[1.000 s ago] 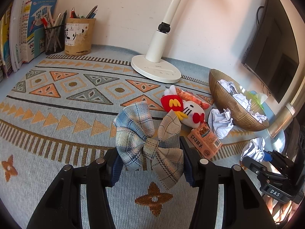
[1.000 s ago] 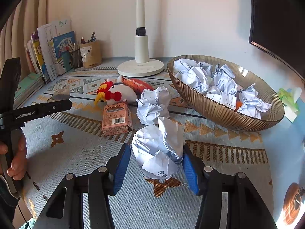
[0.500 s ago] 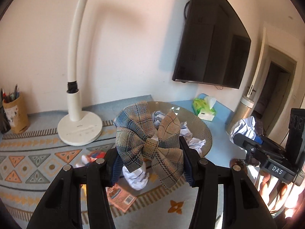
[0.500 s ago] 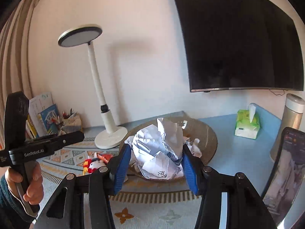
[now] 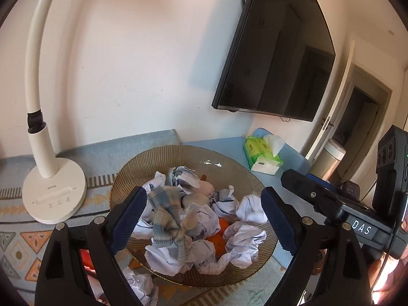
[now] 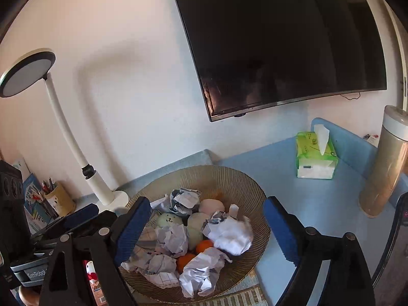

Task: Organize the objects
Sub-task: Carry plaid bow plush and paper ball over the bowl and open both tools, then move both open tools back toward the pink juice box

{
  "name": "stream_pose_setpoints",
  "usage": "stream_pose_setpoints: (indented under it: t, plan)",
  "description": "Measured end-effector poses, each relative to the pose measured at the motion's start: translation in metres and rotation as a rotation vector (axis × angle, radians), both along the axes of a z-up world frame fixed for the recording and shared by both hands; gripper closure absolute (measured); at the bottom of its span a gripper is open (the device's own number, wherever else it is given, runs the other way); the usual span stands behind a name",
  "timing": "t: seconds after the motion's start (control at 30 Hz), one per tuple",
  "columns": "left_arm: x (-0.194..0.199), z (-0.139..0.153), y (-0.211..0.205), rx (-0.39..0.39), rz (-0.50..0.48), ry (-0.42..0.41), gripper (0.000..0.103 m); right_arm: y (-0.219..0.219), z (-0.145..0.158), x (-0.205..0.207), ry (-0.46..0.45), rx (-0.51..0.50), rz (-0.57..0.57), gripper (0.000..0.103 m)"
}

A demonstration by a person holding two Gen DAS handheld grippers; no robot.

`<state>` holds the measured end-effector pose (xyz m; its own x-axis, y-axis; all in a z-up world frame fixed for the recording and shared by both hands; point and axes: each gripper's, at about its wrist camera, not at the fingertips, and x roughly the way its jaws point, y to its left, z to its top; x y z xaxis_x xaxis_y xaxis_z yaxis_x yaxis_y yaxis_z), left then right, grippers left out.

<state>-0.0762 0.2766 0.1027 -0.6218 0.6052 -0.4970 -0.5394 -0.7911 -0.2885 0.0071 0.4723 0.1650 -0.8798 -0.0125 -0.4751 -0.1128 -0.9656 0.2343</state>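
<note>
Left wrist view: the left hand-held gripper point(image 5: 204, 216) hangs spread wide and empty above the ribbed bowl point(image 5: 127, 178), the plaid bow point(image 5: 167, 219) lying loose on the crumpled paper balls point(image 5: 244, 237) inside. This looks like the drop-off step; next it likely must swing to the stray paper ball point(image 5: 140, 285) on the bench point(image 5: 278, 163) by the bowl's near rim. A desk lamp point(image 5: 53, 199) crowds the left.

Right wrist view: the right hand-held gripper point(image 6: 204, 224) is likewise released over the bowl, a paper ball point(image 6: 229, 234) resting between its jaws' line. Oranges point(image 6: 204, 246) and plush toys point(image 6: 168, 220) fill the bowl; a tissue pack point(image 6: 316, 158) and tumbler point(image 6: 385, 163) stand well apart.
</note>
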Motion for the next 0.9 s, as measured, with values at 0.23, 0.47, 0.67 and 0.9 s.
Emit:
stream_pose_setpoints:
  t: [0.23, 0.47, 0.67, 0.9]
  plan:
    - [0.048, 0.017, -0.076, 0.034, 0.086, 0.05, 0.012, -0.041, 0.002, 0.032, -0.01, 0.0, 0.133, 0.013]
    - [0.119, -0.016, -0.191, -0.025, 0.352, 0.048, 0.0, -0.117, -0.059, 0.063, -0.083, 0.048, 0.254, 0.006]
    - [0.12, -0.085, -0.234, -0.071, 0.481, -0.076, 0.001, -0.153, -0.11, 0.047, -0.17, 0.163, 0.262, 0.006]
    - [0.124, -0.097, -0.236, -0.074, 0.497, -0.082, 0.001, -0.17, -0.122, 0.036, -0.247, 0.267, 0.248, 0.006]
